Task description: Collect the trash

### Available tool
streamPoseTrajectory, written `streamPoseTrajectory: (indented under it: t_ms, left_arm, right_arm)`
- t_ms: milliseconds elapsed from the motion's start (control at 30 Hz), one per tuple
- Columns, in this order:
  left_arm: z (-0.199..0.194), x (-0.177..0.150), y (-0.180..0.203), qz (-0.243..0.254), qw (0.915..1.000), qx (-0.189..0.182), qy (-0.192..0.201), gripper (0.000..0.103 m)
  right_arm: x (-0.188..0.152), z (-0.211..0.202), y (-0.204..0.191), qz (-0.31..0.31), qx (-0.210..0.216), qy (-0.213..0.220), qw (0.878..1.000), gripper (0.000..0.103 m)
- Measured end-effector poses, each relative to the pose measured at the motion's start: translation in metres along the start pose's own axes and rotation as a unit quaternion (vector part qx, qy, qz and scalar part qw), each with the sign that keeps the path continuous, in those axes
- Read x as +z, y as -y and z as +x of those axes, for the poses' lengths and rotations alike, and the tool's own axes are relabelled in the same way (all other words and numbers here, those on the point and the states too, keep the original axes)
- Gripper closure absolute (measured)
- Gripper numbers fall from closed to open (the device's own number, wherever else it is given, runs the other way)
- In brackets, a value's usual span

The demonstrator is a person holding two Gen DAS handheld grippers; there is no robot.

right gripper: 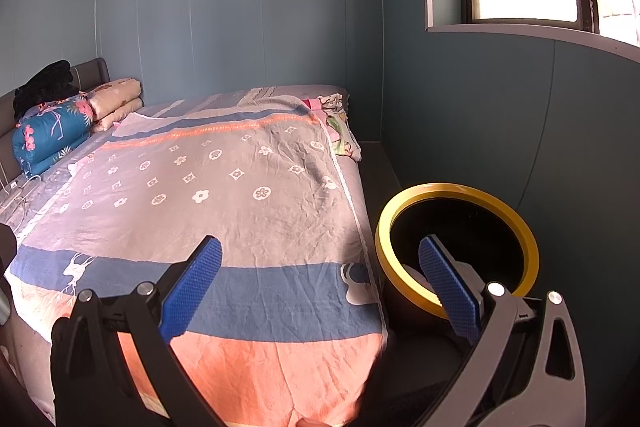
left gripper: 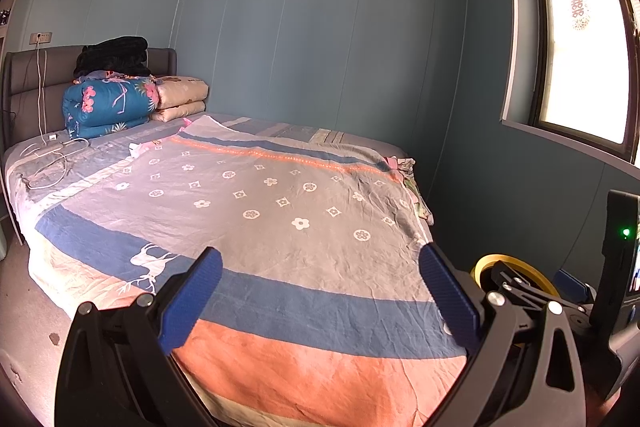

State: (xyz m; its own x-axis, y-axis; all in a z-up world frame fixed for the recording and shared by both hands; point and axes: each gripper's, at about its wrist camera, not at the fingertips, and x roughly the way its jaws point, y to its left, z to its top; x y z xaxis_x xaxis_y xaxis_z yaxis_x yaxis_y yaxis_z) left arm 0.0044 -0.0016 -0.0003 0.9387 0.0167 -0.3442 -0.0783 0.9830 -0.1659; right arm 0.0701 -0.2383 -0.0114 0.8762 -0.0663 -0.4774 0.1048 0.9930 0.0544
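Note:
A black trash bin with a yellow rim point(right gripper: 452, 189) stands on the floor at the bed's right corner; something pale point(right gripper: 414, 273) lies inside it. In the left wrist view only part of the bin's rim point(left gripper: 500, 258) shows behind my fingers. A small white crumpled scrap point(left gripper: 134, 149) lies on the blanket far up the bed, near the quilts. My left gripper point(left gripper: 320, 291) is open and holds nothing above the foot of the bed. My right gripper point(right gripper: 320, 267) is open and holds nothing too, and its right finger point(right gripper: 448, 287) overlaps the bin's mouth.
The striped, flower-print blanket point(left gripper: 280, 211) covers the bed. Folded quilts point(left gripper: 104, 103) and dark clothes point(left gripper: 112, 57) are stacked at the headboard, white cables point(left gripper: 48, 155) trail beside them. Crumpled clothes point(right gripper: 336, 123) lie at the far right edge. Blue walls and a window point(left gripper: 580, 59) close in on the right.

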Motion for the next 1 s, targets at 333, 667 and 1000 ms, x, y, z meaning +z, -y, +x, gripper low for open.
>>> streamPoseTrajectory:
  t_ms: [333, 667, 1000]
  left_arm:
    - [0.002, 0.0, 0.0, 0.0, 1.0, -0.001, -0.003, 0.008]
    - [0.004, -0.002, 0.003, 0.0, 1.0, -0.003, -0.009, 0.008]
    - [0.002, -0.005, 0.006, 0.006, 1.0, -0.003, 0.002, 0.008]
  right_arm:
    - [0.0, 0.004, 0.002, -0.001, 0.0, -0.004, 1.0, 0.008]
    - [-0.002, 0.007, 0.005, -0.001, 0.0, -0.009, 1.0, 0.008]
    - [-0.003, 0.011, 0.004, -0.001, 0.001, -0.015, 1.0, 0.008]
